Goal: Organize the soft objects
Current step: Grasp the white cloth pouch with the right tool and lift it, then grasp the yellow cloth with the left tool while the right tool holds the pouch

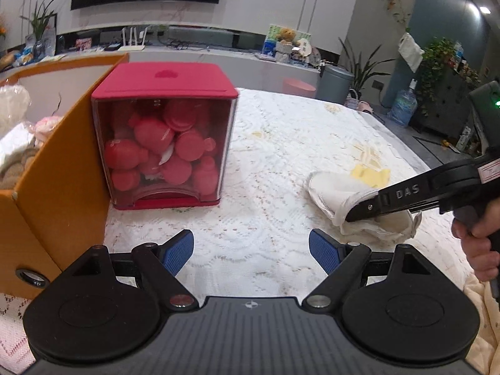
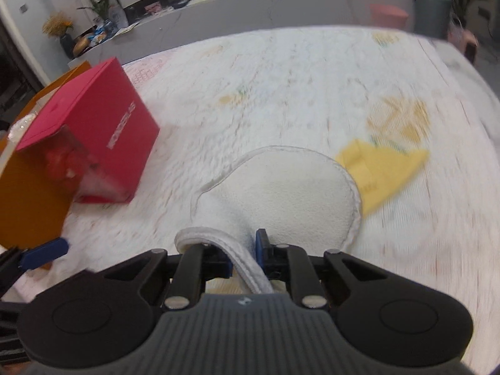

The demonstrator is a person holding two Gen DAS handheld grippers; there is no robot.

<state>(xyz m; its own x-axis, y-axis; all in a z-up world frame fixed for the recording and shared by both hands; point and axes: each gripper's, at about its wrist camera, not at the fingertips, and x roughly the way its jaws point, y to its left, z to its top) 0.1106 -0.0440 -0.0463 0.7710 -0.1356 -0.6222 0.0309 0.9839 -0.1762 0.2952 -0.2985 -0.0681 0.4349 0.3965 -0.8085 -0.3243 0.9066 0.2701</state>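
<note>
Left wrist view: the left gripper hangs over a white lace tablecloth, its blue pads spread wide with nothing between them. Ahead and to the left stands a red box with a clear front, full of red rounded pieces. An orange box sits just beside it on the left, touching or nearly so. To the right, the right gripper reaches in from the edge and pinches a white cloth resting on the tablecloth. A yellow cloth lies just behind it.

Right wrist view, blurred: the right gripper is nearly closed on a thick folded edge of the white cloth. The rest of the cloth spreads forward in a rounded shape. The yellow cloth lies at its right edge, seemingly tucked partly under it. The red box is well to the left.
</note>
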